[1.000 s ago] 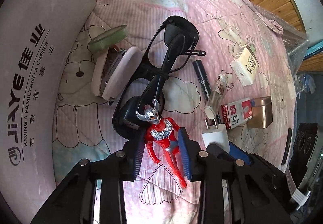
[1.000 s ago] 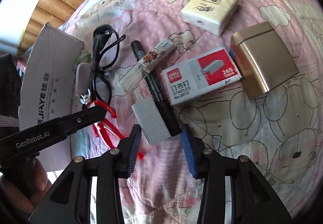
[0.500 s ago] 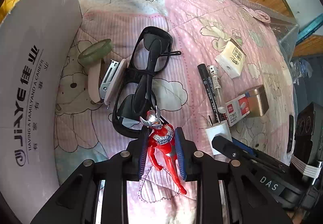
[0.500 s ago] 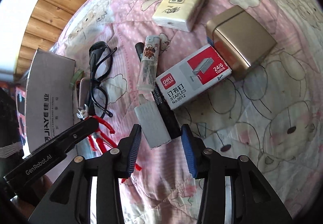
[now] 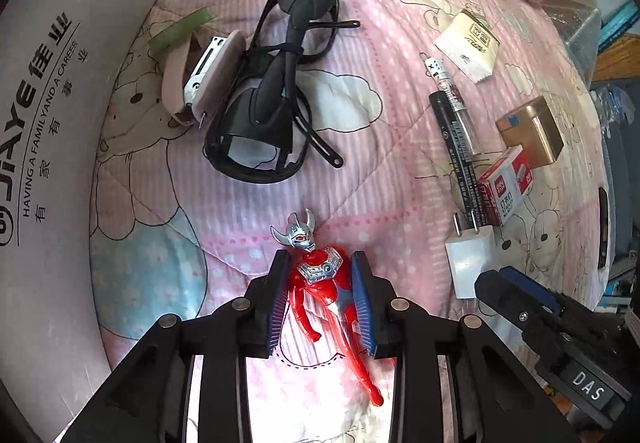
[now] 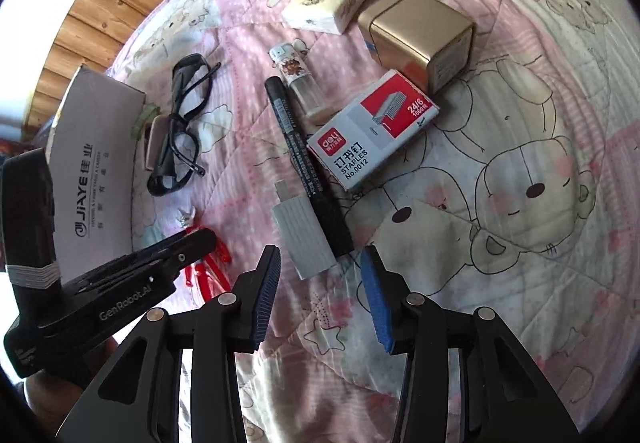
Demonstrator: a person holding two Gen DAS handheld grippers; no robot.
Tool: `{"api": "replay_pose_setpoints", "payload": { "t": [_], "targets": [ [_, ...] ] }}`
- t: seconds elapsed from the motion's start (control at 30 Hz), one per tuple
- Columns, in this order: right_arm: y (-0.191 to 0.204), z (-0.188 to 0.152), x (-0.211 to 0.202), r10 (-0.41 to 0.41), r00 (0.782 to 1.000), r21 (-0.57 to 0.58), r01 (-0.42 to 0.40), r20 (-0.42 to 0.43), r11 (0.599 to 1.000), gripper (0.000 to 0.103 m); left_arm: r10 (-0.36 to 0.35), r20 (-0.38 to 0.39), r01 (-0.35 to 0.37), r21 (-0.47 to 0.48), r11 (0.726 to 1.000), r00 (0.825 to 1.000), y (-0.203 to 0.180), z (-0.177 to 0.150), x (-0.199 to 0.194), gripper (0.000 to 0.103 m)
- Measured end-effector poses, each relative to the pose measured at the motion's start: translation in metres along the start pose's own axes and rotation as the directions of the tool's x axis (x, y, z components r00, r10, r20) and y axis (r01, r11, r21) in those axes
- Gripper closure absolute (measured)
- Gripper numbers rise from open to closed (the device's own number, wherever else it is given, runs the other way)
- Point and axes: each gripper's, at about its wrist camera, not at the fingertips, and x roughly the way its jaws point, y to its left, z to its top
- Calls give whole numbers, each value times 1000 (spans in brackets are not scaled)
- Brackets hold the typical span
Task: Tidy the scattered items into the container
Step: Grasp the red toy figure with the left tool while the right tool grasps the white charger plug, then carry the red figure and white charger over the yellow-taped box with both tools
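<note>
My left gripper (image 5: pixel 320 299) is closed on the red toy figure (image 5: pixel 324 283); both blue pads press its torso. The figure's long axis runs along my fingers, with the silver head pointing far, toward the black glasses (image 5: pixel 276 99), and the legs pointing near. My right gripper (image 6: pixel 320 295) is open and holds nothing, with the white charger (image 6: pixel 302 239) just beyond its fingertips. The cardboard box (image 5: pixel 60 123) stands at the left.

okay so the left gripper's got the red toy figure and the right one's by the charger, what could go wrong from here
1. The left gripper pinches only the red toy figure's torso; its legs hang free and could snag on the cardboard box wall.
2. The right gripper is open near the white charger, which touches the black marker; closing might catch both.
</note>
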Motion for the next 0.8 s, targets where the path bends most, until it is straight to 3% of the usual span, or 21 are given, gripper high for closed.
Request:
{"api": "replay_pose_setpoints", "payload": {
  "t": [0.27,0.43,0.53,0.6,0.8],
  "targets": [
    [19,13,20,90,995,-122,-94,-37,988,59,9,-12,-9,7,1000,1000,10,-6,-6,74],
    [34,11,42,-1,995,-214,-22,-105,977,64,16,-6,-16,7,1000,1000,10,-7,-4,72],
    [34,13,42,-23,997,-203,8,-70,979,75,0,4,0,5,1000,1000,15,-6,-5,72],
    [27,13,38,23,997,-148,-34,-75,988,76,-29,3,29,-10,1000,1000,25,-9,-11,75],
    [30,2,22,42,997,-121,-50,-68,991,76,-72,31,72,-6,997,997,25,-4,-31,75]
  ]
}}
